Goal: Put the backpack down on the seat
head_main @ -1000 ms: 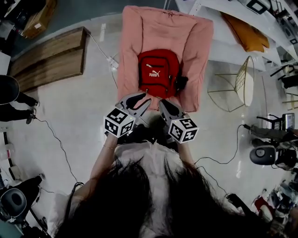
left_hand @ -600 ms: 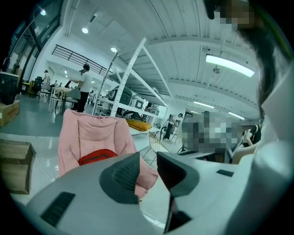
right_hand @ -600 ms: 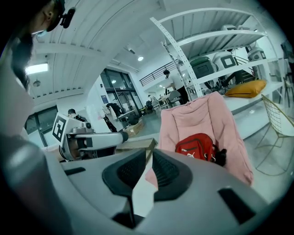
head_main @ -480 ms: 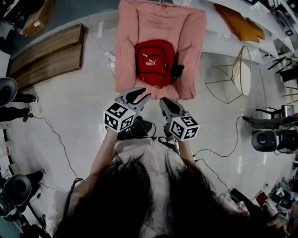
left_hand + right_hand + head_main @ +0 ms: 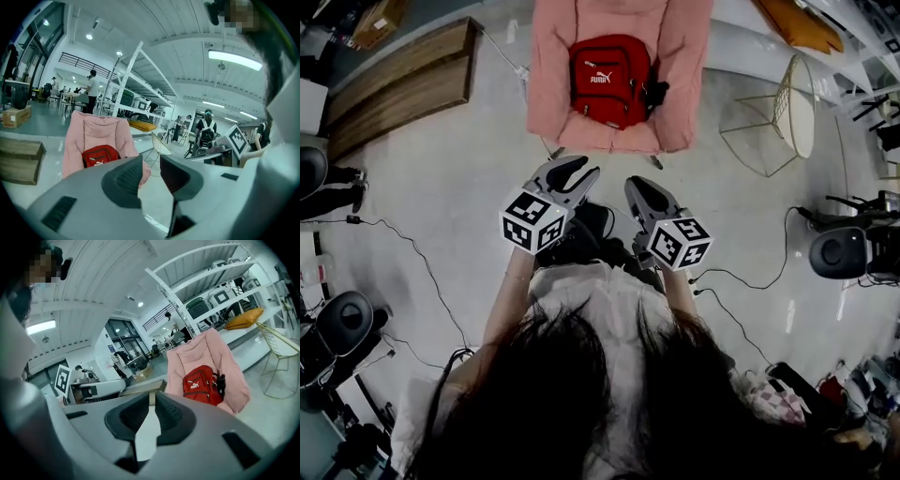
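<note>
The red backpack [image 5: 609, 80] stands upright on the pink padded seat [image 5: 555, 56], leaning on its backrest, with a black strap at its right side. Both grippers hang over the floor, well short of the seat's front edge. My left gripper [image 5: 578, 171] is open, with a clear gap and nothing between its fingers. My right gripper [image 5: 638, 187] is shut and empty. The left gripper view shows the backpack [image 5: 99, 156] on the seat [image 5: 93, 130] far beyond my left gripper [image 5: 151, 169]. The right gripper view shows the backpack [image 5: 201, 384] beyond my right gripper [image 5: 152, 404].
A low wooden platform [image 5: 394, 75] lies left of the seat. A wire-frame chair [image 5: 789, 117] stands to its right, below a white shelf with an orange cushion [image 5: 811, 23]. Cables [image 5: 412, 272] cross the floor. Equipment stands [image 5: 844, 253] line the right side, and people stand in the background.
Both grippers have drawn back from the seat. The backpack and seat have slid up the head view and look smaller. The backpack stays on the seat.
</note>
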A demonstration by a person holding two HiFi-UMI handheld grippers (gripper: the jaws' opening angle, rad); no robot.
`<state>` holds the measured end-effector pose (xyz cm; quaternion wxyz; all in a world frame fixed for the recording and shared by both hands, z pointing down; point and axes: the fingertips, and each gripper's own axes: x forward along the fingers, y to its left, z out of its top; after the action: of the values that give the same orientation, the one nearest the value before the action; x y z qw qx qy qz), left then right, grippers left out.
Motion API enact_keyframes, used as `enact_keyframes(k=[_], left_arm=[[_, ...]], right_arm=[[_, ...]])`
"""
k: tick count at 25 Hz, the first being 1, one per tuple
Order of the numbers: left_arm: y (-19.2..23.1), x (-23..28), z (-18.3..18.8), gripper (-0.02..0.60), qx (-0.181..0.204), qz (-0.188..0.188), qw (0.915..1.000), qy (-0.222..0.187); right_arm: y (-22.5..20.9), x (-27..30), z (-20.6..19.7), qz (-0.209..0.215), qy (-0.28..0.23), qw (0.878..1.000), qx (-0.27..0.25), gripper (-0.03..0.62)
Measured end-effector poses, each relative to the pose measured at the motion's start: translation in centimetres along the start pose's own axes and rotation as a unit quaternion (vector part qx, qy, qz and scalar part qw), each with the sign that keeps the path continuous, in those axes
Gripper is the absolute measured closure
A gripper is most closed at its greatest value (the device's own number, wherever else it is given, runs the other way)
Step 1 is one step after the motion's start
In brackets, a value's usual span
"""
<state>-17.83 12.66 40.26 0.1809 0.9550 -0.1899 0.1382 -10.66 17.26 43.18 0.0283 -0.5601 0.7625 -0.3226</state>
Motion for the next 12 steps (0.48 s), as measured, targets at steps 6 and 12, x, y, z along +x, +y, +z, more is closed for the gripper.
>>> enact_keyframes(k=[6,12], left_arm=[[-3.4,-1.7,-1.5,0.454,0.011,0.001,0.9999,0.001],[-5.0,-1.6,-2.0,0.454,0.017,0.001,0.9999,-0.002]], right_arm=[[1.1,-3.2,-1.1,0.005,-0.011,1.0,-0.01,0.54],[1.6,-4.7,-1.1,0.013,-0.019,0.999,-0.027,0.54]])
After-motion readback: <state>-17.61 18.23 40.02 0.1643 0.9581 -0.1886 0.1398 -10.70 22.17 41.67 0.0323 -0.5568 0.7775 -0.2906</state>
